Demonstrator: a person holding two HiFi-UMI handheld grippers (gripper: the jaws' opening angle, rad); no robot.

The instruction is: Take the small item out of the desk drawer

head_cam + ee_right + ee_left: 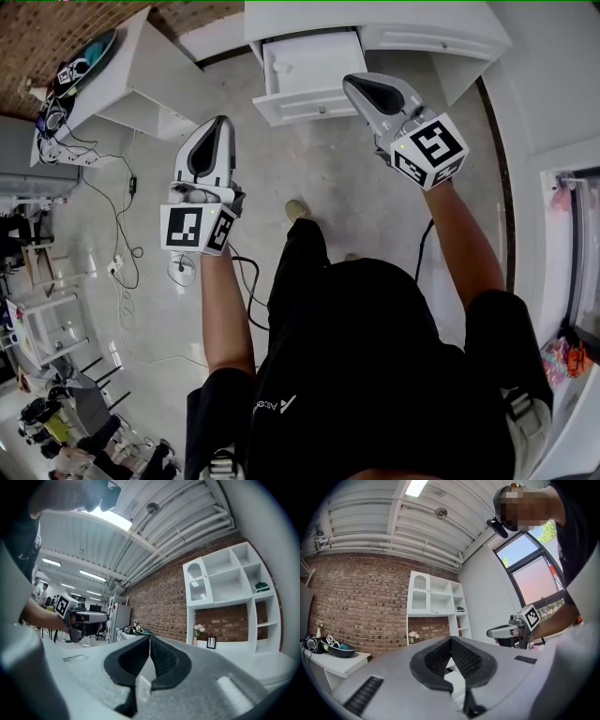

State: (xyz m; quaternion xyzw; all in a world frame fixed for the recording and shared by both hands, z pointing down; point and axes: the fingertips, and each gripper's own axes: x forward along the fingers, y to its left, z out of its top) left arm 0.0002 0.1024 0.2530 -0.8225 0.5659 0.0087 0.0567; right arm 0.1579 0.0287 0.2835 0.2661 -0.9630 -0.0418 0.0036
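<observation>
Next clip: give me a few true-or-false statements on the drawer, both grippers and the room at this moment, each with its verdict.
1. The desk drawer is pulled open. True.
2. The left gripper has its jaws wide apart. False: its jaws are together at the tips.
3. The right gripper reaches inside the drawer. False: it is held up outside the drawer, jaws together, looking across the room.
4. A white shelf unit stands against a brick wall. True.
</observation>
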